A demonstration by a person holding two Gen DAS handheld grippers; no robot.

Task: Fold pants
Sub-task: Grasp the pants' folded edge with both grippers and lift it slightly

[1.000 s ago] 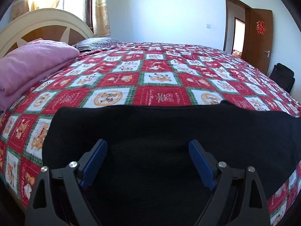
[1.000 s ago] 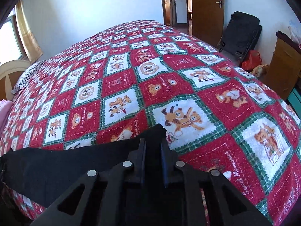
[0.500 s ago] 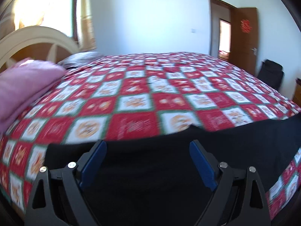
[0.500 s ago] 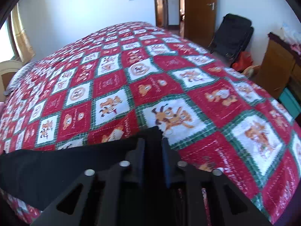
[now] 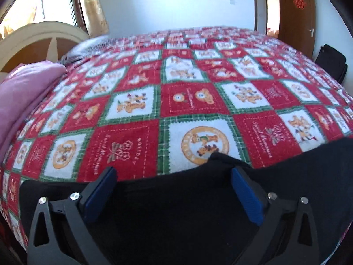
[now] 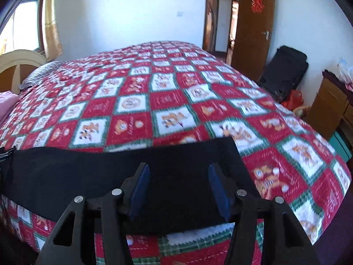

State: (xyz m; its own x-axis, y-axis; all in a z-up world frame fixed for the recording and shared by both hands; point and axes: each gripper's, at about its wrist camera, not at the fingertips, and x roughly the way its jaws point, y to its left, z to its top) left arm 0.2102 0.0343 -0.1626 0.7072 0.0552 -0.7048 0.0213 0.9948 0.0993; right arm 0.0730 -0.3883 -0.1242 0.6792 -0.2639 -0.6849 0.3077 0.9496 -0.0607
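Black pants (image 5: pixel 181 209) lie flat along the near edge of the bed, on a red, green and white patchwork bedspread (image 5: pixel 194 101). My left gripper (image 5: pixel 174 176) is open, its blue pads spread wide over the pants near their far edge. In the right wrist view the pants (image 6: pixel 88 172) stretch leftwards as a long dark strip. My right gripper (image 6: pixel 178 172) is open above the strip's right end, with nothing between its pads.
A pink folded blanket (image 5: pixel 19 92) and a cream headboard (image 5: pixel 39 37) are at the left. A wooden door (image 6: pixel 251 26), a black bag (image 6: pixel 284 70) and a wooden cabinet (image 6: pixel 328 108) stand beyond the bed's right side.
My right gripper has let go of the pants' end and opened, drawing back a little. My left gripper stayed open and moved so the pants' far edge sits nearer its tips.
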